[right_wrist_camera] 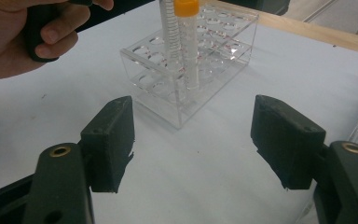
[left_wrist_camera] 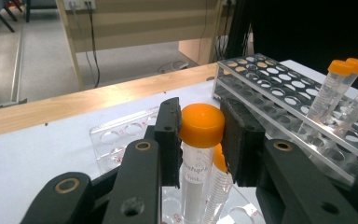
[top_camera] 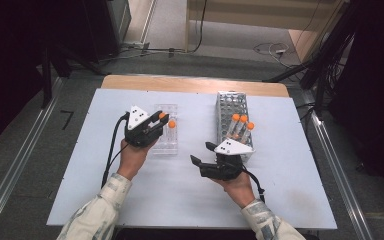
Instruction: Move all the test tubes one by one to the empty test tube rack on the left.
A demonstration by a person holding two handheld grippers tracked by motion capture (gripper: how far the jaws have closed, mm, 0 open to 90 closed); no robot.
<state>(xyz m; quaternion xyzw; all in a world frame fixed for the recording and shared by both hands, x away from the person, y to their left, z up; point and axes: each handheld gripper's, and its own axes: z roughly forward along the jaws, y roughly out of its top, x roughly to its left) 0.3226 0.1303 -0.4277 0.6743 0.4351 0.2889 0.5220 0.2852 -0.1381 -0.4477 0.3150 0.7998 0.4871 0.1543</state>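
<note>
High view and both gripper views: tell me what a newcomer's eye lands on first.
The bright orange cap of a tube, clamped between the left gripper jaws over the clear plastic rack left of centre. Next, three more orange-capped tubes leaning in the metal rack on the right, with the right gripper open in front of it.

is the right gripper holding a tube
No, the right gripper has its jaws wide apart above the bare white table, nothing between them.
</note>
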